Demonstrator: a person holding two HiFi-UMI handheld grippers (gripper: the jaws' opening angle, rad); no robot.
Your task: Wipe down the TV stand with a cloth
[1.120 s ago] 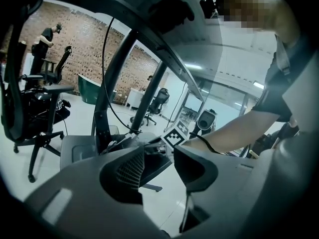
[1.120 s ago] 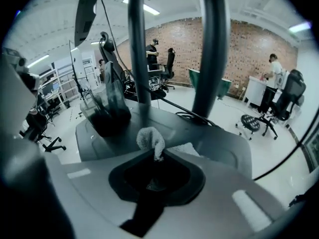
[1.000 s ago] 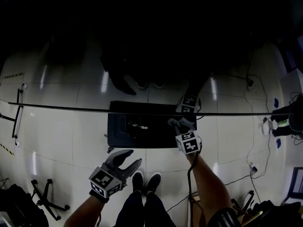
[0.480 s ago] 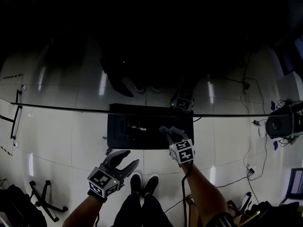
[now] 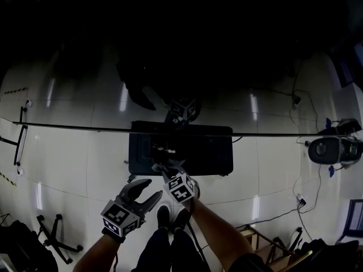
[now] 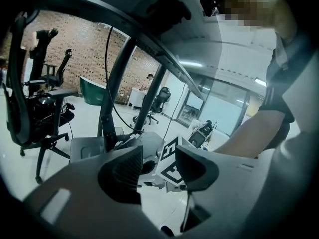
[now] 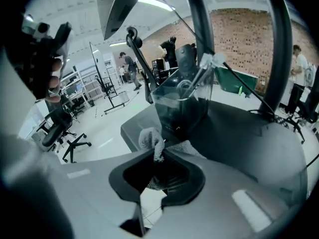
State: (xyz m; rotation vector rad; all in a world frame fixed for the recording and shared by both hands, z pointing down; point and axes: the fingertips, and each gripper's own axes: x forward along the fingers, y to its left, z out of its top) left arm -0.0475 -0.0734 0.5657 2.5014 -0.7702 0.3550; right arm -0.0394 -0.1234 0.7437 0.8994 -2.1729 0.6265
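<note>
Right gripper (image 7: 158, 156) jaws nearly closed, pinching the cloth (image 7: 149, 138); a bunched fold sticks out just past the tips and the rest hangs under them. Cloth looks light, soft and floppy, some knit or terry weave, not slippery. It will drag and fold rather than slide flat, so a grip on a gathered bunch like this one looks right, with enough left hanging to press onto the surface. Just beyond the tips is the stand (image 7: 249, 133), a dark, smooth, flat base plate. A clear tub (image 7: 182, 101) of small items sits on it straight ahead of the jaws and looks tippable, so wipe around it. Poles (image 7: 199, 24) rise behind the tub. Left gripper (image 6: 159, 166) jaws wide apart, just been opening, nothing between them. The right gripper's marker cube shows through the gap, the stand base further off to the left. Head view is dark, with both grippers at the near edge of the stand (image 5: 198, 152). Glossy pale floor (image 7: 99, 128), office chair (image 6: 37, 108), open workshop room.
</note>
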